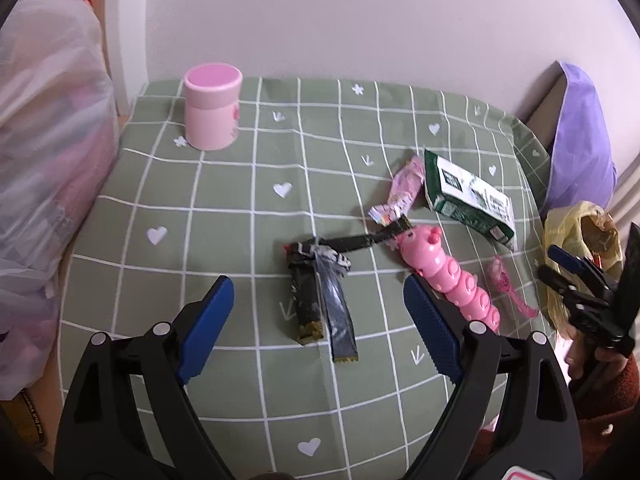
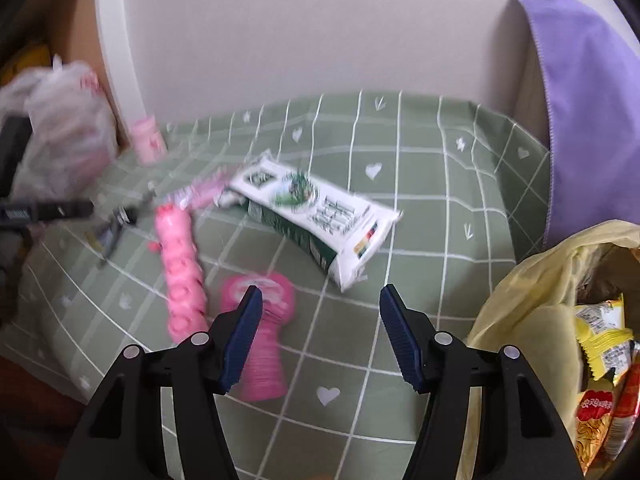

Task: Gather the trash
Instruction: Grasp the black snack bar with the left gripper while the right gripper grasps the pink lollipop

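Observation:
On the green checked tablecloth [image 1: 240, 208] lie black torn wrappers [image 1: 320, 296], a pink candy wrapper [image 1: 404, 188], a green-and-white carton [image 1: 468, 196] and a small pink wrapper [image 1: 508, 284]. My left gripper [image 1: 320, 328] is open, just above and in front of the black wrappers. My right gripper [image 2: 320, 336] is open and empty, in front of the carton [image 2: 316, 216], with the small pink wrapper [image 2: 264, 336] by its left finger. A yellow trash bag [image 2: 548, 320] holding snack packets sits at the right; it also shows in the left wrist view [image 1: 576, 240].
A pink caterpillar toy [image 1: 452, 280] lies between the wrappers; it also shows in the right wrist view [image 2: 180, 264]. A pink round box [image 1: 212, 108] stands at the back left. A white plastic bag [image 1: 44, 160] is at the left, purple cloth [image 2: 584, 112] at the right.

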Motion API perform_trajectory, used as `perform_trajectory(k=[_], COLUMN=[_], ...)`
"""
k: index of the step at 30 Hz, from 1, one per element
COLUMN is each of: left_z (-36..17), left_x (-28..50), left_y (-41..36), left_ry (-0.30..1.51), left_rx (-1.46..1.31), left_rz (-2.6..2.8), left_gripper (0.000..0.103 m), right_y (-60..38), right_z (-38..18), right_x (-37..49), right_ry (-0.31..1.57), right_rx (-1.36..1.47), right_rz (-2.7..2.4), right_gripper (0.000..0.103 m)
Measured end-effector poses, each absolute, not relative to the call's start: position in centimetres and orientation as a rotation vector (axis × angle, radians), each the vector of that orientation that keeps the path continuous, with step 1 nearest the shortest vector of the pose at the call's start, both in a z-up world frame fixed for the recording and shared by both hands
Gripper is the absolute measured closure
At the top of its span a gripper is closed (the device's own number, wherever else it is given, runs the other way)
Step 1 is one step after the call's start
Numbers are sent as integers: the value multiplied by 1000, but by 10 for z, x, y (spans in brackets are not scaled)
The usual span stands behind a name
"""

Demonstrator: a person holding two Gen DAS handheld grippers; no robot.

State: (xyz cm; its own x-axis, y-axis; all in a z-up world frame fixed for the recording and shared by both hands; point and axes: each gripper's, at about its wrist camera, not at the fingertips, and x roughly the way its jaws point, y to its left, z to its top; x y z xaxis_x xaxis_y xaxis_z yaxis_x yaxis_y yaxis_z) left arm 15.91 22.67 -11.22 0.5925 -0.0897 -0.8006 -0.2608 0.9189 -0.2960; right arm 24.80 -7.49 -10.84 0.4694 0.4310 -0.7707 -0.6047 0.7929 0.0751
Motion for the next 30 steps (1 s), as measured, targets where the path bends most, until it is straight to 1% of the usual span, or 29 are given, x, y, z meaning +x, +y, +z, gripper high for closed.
perform_trajectory(k=[2,4,10,11,14,15,16,17,18,22,26,29,30], left_z=[-110,-109,-111,-111,-112,-113,-113,-114,-114,-114,-115,-122,-125], left_x=[159,160,164,164,164,164,163,163,162,163,169,181,185], left_y=[228,229,222,222,221,222,223,223,222,222,223,224,223], left_ry=[925,923,930,934,936,938,941,942,943,939,937,958,970], left_rx=[-414,-419,-401,-401,-404,-406,-409,-410,-409,-411,-421,-423,-418], left_rz=[112,106,81,78,77,77,78,77,76,63,60,62,64], left_gripper=[21,21,21,21,21,21,21,21,21,21,21,24,27], right_y=[-77,-74,-57,-53,-39,-35,-32,-31,-31,-39,-47,-55,-57], right_z=[-105,-107,-134,-139,-150,-153,-154,-152,-148,-125,-118,-115,-115], right_x=[249,247,243,245,249,251,252,253,252,251,250,247,246], right_ry=[888,896,946,956,975,978,981,976,968,918,916,916,917], right_rx=[-182,-202,-279,-288,-312,-326,-334,-330,-317,-252,-205,-182,-178], right_rz=[692,738,803,805,827,831,835,840,846,821,798,794,793], right_gripper=[45,45,47,49,52,57,59,68,85,85,85,85,86])
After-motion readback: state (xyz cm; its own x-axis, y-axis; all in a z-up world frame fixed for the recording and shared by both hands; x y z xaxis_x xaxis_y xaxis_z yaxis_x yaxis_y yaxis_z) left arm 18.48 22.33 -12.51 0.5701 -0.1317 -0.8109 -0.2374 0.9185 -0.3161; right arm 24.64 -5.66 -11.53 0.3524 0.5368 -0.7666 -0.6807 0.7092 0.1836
